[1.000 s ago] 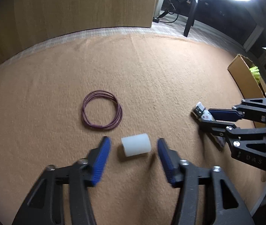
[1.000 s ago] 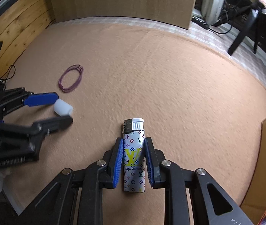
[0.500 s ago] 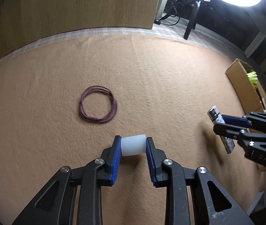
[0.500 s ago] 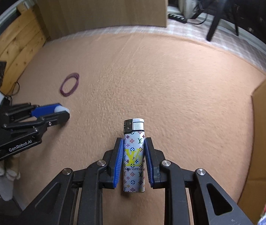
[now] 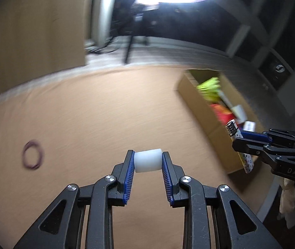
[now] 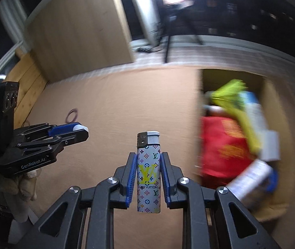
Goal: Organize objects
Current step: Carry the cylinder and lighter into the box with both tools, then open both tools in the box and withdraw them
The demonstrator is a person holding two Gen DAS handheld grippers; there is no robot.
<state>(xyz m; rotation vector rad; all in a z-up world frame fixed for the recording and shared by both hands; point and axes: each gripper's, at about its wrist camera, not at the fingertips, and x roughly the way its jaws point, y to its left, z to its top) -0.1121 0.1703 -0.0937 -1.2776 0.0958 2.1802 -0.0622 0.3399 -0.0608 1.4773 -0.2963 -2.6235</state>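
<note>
My left gripper (image 5: 148,161) is shut on a small white cylinder (image 5: 148,160) and holds it above the tan cloth. It also shows at the left of the right wrist view (image 6: 78,131). My right gripper (image 6: 148,166) is shut on a white patterned lighter (image 6: 148,172), held upright in the air. It shows at the right of the left wrist view (image 5: 240,143), next to the near wall of an open cardboard box (image 5: 199,108). In the right wrist view the box (image 6: 272,112) lies just right of the lighter.
A purple rubber band loop (image 5: 32,157) lies on the tan cloth (image 5: 105,114) at the left. The box holds red, yellow-green and white packets (image 6: 226,145). A wooden panel (image 6: 74,37) and a tripod (image 6: 168,47) stand behind the table.
Both grippers have lifted and swung right toward the cardboard box with their objects. The left gripper shut on the white cylinder one second ago. The rubber band has stayed put.
</note>
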